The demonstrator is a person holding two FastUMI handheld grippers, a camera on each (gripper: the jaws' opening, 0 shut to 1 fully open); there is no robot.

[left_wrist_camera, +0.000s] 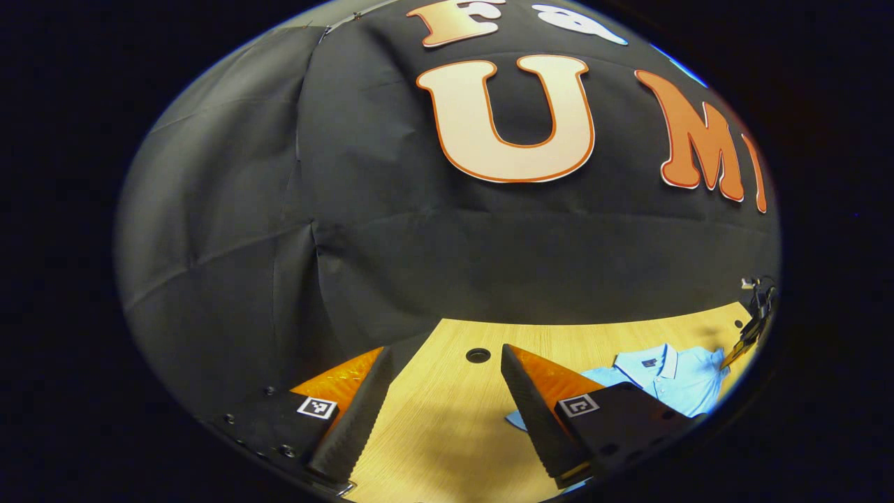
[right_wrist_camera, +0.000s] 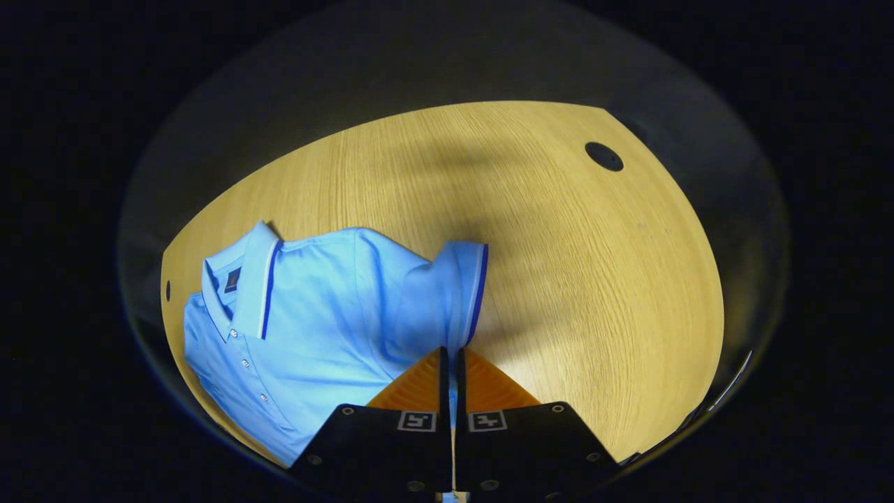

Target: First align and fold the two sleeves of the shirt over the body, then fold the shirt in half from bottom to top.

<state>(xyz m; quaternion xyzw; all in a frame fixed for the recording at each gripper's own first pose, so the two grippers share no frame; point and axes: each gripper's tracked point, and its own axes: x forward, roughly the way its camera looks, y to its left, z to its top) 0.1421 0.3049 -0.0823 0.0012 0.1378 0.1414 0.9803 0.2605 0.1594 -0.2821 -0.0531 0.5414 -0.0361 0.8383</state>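
We found the light blue polo shirt (right_wrist_camera: 314, 307) lying flat on the wooden table (right_wrist_camera: 559, 265), collar (right_wrist_camera: 255, 279) up and placket buttons showing, occupying the lower left part of the tabletop in the right gripper view. One short sleeve (right_wrist_camera: 457, 293), trimmed with a dark stripe at the cuff, lay out to the side of the body, its cuff edge toward the bare table.

The right gripper (right_wrist_camera: 452, 360) stood at the lower end of that sleeve. Its two fingers were drawn together with only a thin slit between them, and a strip of blue cloth showed in that slit lower down. We judged the fingers to be pinched on the sleeve fabric. The sleeve rose slightly toward the fingertips, though we could not tell how far it was lifted off the table.

In the left gripper view, the left gripper (left_wrist_camera: 447, 360) was held above the table with its fingers spread wide apart and nothing between them. It pointed toward the far edge of the table and the booth wall beyond. A round cable hole (left_wrist_camera: 478, 355) in the tabletop sat between the two fingertips, farther off. The shirt (left_wrist_camera: 670, 381) appeared to the right of this gripper, partly behind its right-hand finger, collar visible. At the far right edge of that view a small part of the other gripper (left_wrist_camera: 751, 335) showed near the shirt.

A second round hole (right_wrist_camera: 604, 156) marked the table's far corner in the right gripper view.
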